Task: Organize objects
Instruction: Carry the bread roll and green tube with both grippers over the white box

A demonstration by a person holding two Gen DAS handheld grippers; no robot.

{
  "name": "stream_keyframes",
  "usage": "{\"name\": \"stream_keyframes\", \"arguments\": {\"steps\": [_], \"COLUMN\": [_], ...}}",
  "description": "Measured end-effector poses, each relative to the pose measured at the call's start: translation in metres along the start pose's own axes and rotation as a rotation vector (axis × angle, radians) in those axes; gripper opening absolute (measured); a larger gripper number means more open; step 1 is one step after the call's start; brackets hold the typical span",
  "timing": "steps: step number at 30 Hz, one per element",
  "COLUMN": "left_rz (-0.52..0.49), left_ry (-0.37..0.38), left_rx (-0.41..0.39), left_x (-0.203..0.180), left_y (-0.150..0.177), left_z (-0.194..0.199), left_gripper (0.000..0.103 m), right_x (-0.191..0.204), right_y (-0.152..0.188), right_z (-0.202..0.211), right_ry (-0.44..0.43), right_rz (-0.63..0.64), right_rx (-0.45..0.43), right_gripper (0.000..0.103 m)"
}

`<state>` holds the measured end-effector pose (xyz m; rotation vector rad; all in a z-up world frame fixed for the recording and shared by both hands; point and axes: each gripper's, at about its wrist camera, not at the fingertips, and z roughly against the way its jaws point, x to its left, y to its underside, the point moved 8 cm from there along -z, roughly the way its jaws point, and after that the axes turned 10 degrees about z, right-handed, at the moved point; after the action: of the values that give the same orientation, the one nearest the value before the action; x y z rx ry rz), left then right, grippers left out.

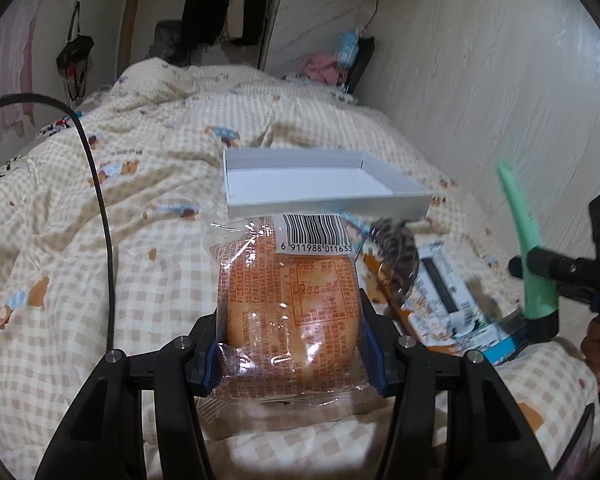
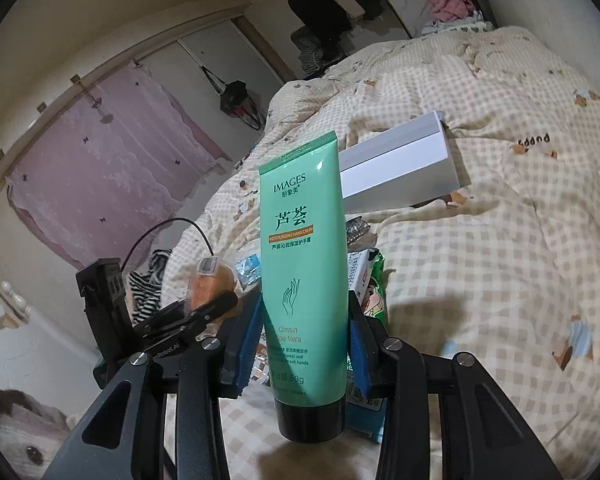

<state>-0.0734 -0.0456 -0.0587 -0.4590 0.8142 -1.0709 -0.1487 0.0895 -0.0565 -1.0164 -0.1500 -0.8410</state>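
A wrapped bun in clear printed plastic sits between the blue pads of my left gripper, which is shut on it just above the checked quilt. Beyond it lies an open white shallow box. My right gripper is shut on a green hand cream tube, black cap toward the camera, crimped end up. The tube and the right gripper show at the right edge of the left wrist view. The white box lies behind the tube, and the left gripper with the bun is at the left.
Snack packets and a striped fuzzy keychain lie in a heap right of the bun; more packets sit behind the tube. A black cable arcs over the quilt. A wall borders the bed on the right.
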Motion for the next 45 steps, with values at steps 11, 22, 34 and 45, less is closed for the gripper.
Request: {"name": "stream_keyframes", "arguments": {"steps": [11,22,34,45], "left_rz": [0.043,0.095,0.04,-0.001], "left_ry": [0.117,0.047,-0.005,-0.109], "left_rx": [-0.045,-0.096,-0.03,0.15], "left_x": [0.0,0.024,0.018,0.014], "left_y": [-0.04,-0.113,-0.161,-0.14], "left_z": [0.02,-0.004,-0.074,-0.166], "left_gripper": [0.059,0.059,0.059,0.059], "right_x": [0.002,-0.015,-0.081,-0.131], "right_y": [-0.016,-0.074,-0.137,-0.145], "right_z": [0.011,0.011,-0.047,-0.124], "right_ry": [-0.049,-0.11,-0.042,0.136], "right_rz": [-0.007,0.075,-0.033,-0.033], "right_rx": [-0.045,-0.133,-0.072,0.087], "right_gripper": [0.041,0.041,0.041,0.041]}}
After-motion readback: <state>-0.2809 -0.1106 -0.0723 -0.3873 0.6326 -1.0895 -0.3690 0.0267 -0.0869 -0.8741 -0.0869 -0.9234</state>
